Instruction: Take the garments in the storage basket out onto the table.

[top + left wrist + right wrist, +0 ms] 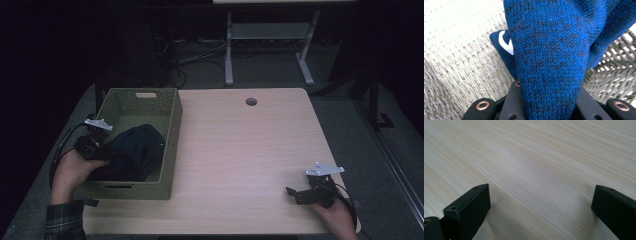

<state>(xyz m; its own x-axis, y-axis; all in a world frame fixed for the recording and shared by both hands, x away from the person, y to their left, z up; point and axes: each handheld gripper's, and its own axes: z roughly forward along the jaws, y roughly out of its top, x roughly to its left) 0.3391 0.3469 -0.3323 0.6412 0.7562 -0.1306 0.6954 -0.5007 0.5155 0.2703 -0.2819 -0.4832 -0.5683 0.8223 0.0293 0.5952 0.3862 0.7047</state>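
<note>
The blue knitted cloth (pixel 549 57) is lying bunched up inside the woven basket (pixel 172 145), and a fold of it is sitting right between the jaws of the left tongs (pixel 548 100). In the left gripper view the two black jaws are pressing on that fold from both sides, so the left tongs are clamped on the cloth. A small white mark is showing on another bit of the cloth behind the fold. In the high view the cloth (pixel 137 150) is looking very dark, and the left tongs (pixel 97 145) are coming in over the basket's wall at 9 o'clock, with the person's left hand (pixel 72 172) holding them from below. I think they are gripping a raised fold because a soft heap is easier to pinch there than flat on the bottom, and this looks like the start of lifting the cloth out. The basket is sitting at the 9 o'clock side of the desk (pixel 240 150), close to the left hand, so that hand is doing the work. The right tongs (pixel 300 192) are resting far away, near the 4 o'clock corner of the desk, in the person's right hand (pixel 337 217). Their jaws are standing wide apart with just bare wood between them. They are probably waiting there to stay out of the way.
</note>
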